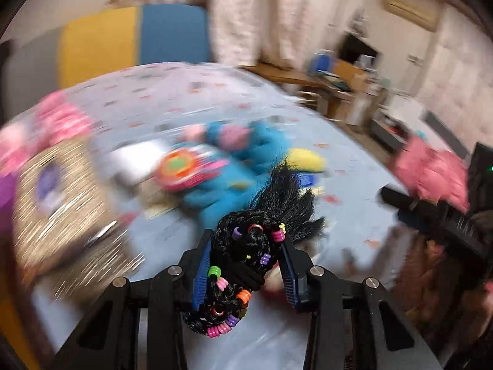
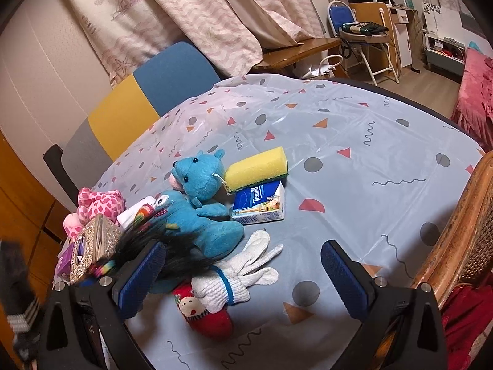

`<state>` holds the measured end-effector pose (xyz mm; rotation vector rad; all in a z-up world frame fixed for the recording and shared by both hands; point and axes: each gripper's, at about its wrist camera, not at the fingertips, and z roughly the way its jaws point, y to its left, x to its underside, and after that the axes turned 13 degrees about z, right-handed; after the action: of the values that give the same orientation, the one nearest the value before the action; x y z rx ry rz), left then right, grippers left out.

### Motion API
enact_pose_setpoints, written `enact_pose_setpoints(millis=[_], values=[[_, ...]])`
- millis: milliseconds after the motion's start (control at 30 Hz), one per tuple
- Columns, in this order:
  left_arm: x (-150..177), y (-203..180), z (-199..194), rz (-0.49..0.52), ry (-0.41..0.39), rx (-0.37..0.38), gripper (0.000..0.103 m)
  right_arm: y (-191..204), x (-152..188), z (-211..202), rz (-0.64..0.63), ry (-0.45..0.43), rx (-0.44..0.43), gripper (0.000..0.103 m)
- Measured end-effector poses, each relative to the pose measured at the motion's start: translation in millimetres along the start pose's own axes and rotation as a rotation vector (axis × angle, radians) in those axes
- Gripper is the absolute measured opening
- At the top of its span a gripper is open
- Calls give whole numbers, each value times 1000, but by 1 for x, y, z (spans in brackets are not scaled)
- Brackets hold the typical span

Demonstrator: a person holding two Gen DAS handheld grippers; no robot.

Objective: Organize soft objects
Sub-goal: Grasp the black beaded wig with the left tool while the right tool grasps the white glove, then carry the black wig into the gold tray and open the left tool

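Warm, dim indoor light; left wrist view motion-smeared, right wrist view sharp, both bowed and dark-cornered.

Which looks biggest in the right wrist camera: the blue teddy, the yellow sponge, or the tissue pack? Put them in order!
Biggest to smallest, as they look in that view:
1. blue teddy
2. yellow sponge and tissue pack: these look about the same size, so I won't rank them.

All three sit close together, so nearness hardly changes it.
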<state>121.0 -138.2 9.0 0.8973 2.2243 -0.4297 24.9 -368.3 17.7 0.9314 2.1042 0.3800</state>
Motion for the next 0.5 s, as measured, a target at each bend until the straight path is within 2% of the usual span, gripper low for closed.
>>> enact_pose_setpoints(millis=[67, 200, 267, 333, 433, 500], values=[[25, 4, -13, -50, 23, -112, 41, 1, 0, 1, -2, 3, 5, 103], [80, 8, -19, -148, 100, -254, 41, 3, 2, 3, -14, 21, 26, 103], [102, 8, -10, -157, 165, -286, 43, 6, 2, 6, -27, 41, 47, 103], [121, 9, 4, -179, 233, -273, 45, 8, 2, 12, -40, 73, 81, 103], [126, 4, 9, -132, 232, -289, 48, 14, 2, 19, -38, 133, 124, 103], [128, 3, 11, -114, 223, -292, 49, 21, 3, 25, -25, 193, 85, 102]])
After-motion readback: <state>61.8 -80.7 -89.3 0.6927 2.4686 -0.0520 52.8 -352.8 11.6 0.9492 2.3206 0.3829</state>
